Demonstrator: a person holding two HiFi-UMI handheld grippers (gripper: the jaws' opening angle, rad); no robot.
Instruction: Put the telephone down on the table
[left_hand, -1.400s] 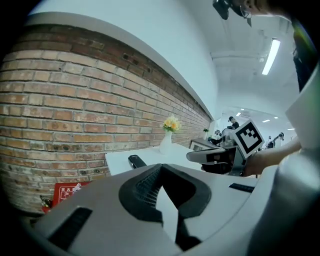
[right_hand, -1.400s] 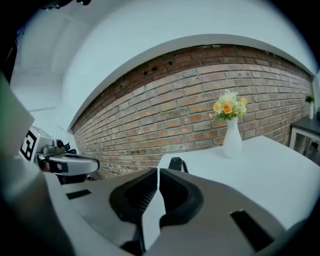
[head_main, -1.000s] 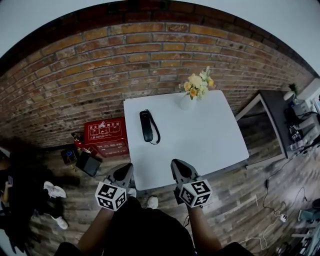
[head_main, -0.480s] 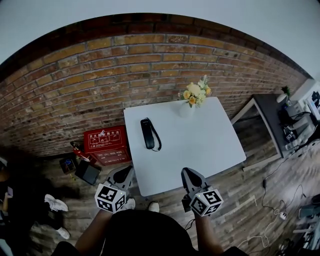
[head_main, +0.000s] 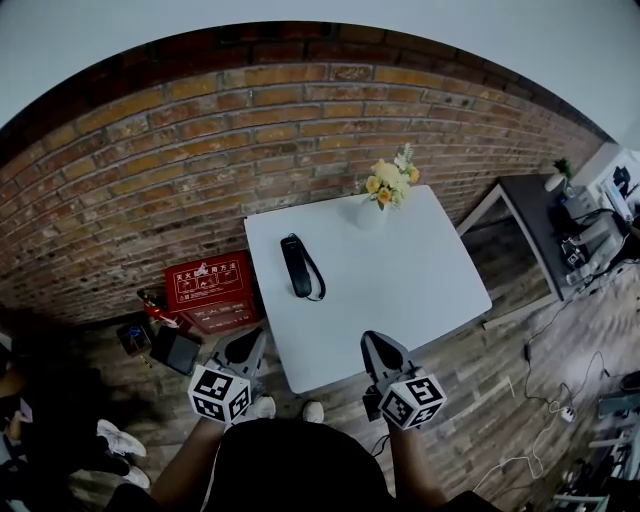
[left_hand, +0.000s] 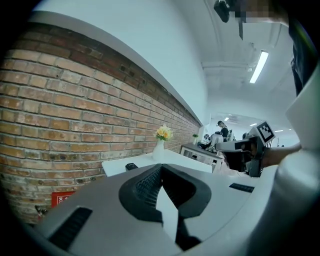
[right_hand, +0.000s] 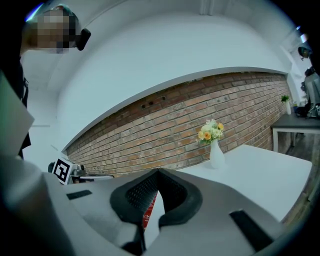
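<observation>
The left gripper (head_main: 244, 346) hangs clenched and empty off the table's (head_main: 430, 280) seven o'clock corner. The telephone (head_main: 296, 266) lies flat on the tabletop toward ten o'clock. The right gripper (head_main: 376, 346), likewise clenched and empty, hovers at six o'clock.

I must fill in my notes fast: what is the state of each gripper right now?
Left gripper: closed, fingers together, holding nothing.
Right gripper: closed, fingers together, holding nothing.

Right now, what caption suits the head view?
Telephone and flower vase on white table; left claw and right claw shut, empty, by its near edge.
</observation>
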